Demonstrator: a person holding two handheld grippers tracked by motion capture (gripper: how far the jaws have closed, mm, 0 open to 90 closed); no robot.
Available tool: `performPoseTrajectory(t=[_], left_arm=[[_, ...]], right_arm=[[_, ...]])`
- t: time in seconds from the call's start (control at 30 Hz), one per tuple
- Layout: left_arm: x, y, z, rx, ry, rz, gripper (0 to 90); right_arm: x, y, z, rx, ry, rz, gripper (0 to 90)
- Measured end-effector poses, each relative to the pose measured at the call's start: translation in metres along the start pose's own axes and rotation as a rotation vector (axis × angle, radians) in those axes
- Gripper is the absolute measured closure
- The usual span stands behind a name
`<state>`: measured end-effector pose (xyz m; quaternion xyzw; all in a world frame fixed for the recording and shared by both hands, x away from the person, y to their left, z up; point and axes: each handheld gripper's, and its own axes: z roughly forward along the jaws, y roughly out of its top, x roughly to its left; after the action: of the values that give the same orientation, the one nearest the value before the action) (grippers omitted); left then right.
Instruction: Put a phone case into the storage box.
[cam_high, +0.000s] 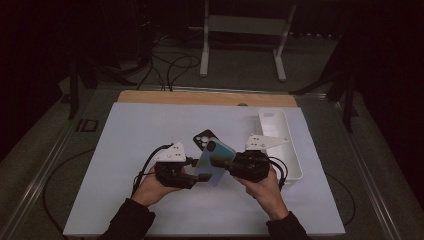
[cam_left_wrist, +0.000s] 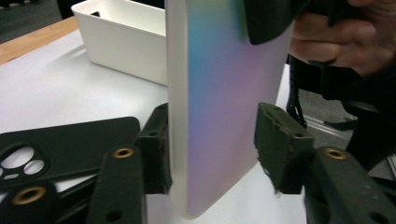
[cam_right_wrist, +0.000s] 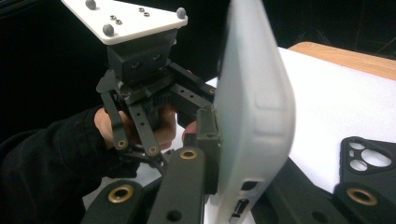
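I count one iridescent phone clamped in my right gripper; my left gripper half-open around it; one black case, one white bin farther off.

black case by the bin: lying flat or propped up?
Flat. The black case lies on the white table, camera cutout facing up, beside the held phone.
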<state>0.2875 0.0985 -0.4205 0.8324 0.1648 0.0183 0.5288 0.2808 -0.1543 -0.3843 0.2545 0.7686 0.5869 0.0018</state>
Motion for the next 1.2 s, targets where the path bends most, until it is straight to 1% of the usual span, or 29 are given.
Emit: performPoseTrajectory(t=[0.07,0.1,0.13,0.17,0.2,0.23,0.3,0.33,0.4,0.43,0.47,0.5,0.53,0.6,0.7,0.73,0.77,0.8,0.9,0.93,0.97,1.0,1.03,1.07,1.1,1.13,1.2], left_arm=[[-0.0004,-0.0007,-0.0007,0.001,-0.005,0.009,54.2],[0.0000,-0.0012,-0.0016,0.001,-0.014,0.016,57.6],[0.0000,-0.0012,-0.0016,0.001,-0.014,0.016,59.7],[0.0002,-0.0014,-0.0018,-0.001,-0.018,0.017,59.7],[0.0005,-0.0015,-0.0020,-0.003,-0.021,0.017,63.2],[0.0008,-0.0016,-0.0022,-0.005,-0.024,0.017,63.2],[0.0009,-0.0017,-0.0023,-0.009,-0.026,0.018,66.7],[0.0011,-0.0018,-0.0024,-0.013,-0.029,0.017,66.7],[0.0011,-0.0018,-0.0023,-0.013,-0.030,0.017,70.9],[0.0012,-0.0018,-0.0023,-0.013,-0.028,0.018,70.9],[0.0014,-0.0022,-0.0027,-0.016,-0.026,0.017,73.4],[0.0014,-0.0022,-0.0027,-0.016,-0.026,0.017,74.7],[0.0018,-0.0025,-0.0030,-0.019,-0.036,0.015,75.3],[0.0016,-0.0025,-0.0029,-0.018,-0.037,0.016,76.1],[0.0006,-0.0023,-0.0021,-0.016,-0.041,0.025,79.1],[-0.0001,-0.0023,-0.0017,-0.015,-0.039,0.030,79.1],[-0.0014,-0.0020,-0.0009,-0.013,-0.036,0.036,80.0],[-0.0014,-0.0020,-0.0009,-0.013,-0.036,0.036,80.1],[-0.0021,-0.0009,-0.0004,-0.011,-0.032,0.045,80.3],[-0.0025,-0.0003,-0.0002,-0.008,-0.029,0.047,80.3],[-0.0029,0.0006,0.0000,-0.002,-0.015,0.050,80.4],[-0.0029,0.0006,0.0000,-0.002,-0.015,0.050,80.4],[-0.0024,0.0007,-0.0005,-0.003,-0.013,0.048,80.4],[-0.0021,0.0008,-0.0012,-0.005,-0.007,0.045,80.5],[-0.0019,0.0009,-0.0019,-0.007,0.004,0.042,80.5],[-0.0015,0.0011,-0.0028,-0.010,0.015,0.037,80.5],[-0.0010,0.0013,-0.0038,-0.016,0.037,0.030,80.5]], right_arm=[[-0.0007,-0.0003,-0.0007,0.003,0.004,0.001,86.0],[-0.0023,-0.0011,-0.0017,0.005,0.014,0.005,84.6],[-0.0031,-0.0014,-0.0023,0.005,0.016,0.004,83.0],[-0.0031,-0.0014,-0.0023,0.005,0.016,0.004,83.0],[-0.0042,-0.0016,-0.0037,0.008,0.012,0.005,79.5],[-0.0042,-0.0016,-0.0037,0.008,0.012,0.005,79.5],[-0.0051,-0.0015,-0.0045,0.007,0.007,0.004,75.1],[-0.0051,-0.0015,-0.0045,0.007,0.007,0.004,75.1],[-0.0061,-0.0015,-0.0052,0.004,-0.003,0.011,68.1],[-0.0061,-0.0015,-0.0052,0.004,-0.003,0.011,68.1],[-0.0064,-0.0017,-0.0051,0.004,-0.017,0.011,63.1],[-0.0064,-0.0017,-0.0051,0.004,-0.017,0.011,63.1],[-0.0068,-0.0018,-0.0051,0.002,-0.024,0.014,60.1],[-0.0070,-0.0019,-0.0049,0.000,-0.023,0.016,58.3],[-0.0054,-0.0015,-0.0032,-0.001,-0.032,0.004,49.7],[-0.0054,-0.0015,-0.0032,-0.001,-0.032,0.004,49.7],[-0.0047,-0.0016,-0.0022,-0.004,-0.036,0.003,45.9],[-0.0047,-0.0016,-0.0022,-0.004,-0.036,0.003,45.9],[-0.0042,-0.0013,-0.0017,-0.002,-0.050,0.007,40.7],[-0.0037,-0.0013,-0.0014,0.000,-0.063,0.002,37.7],[-0.0026,-0.0011,-0.0014,0.003,-0.082,-0.002,34.7],[-0.0026,-0.0011,-0.0014,0.003,-0.082,-0.002,34.7],[-0.0022,-0.0010,-0.0023,-0.005,-0.100,-0.006,30.5],[-0.0024,-0.0009,-0.0032,-0.011,-0.111,-0.006,28.3],[-0.0024,-0.0009,-0.0032,-0.011,-0.111,-0.006,28.3],[-0.0022,-0.0008,-0.0043,-0.016,-0.125,-0.007,26.5],[-0.0019,-0.0004,-0.0075,-0.026,-0.146,-0.004,20.8]])
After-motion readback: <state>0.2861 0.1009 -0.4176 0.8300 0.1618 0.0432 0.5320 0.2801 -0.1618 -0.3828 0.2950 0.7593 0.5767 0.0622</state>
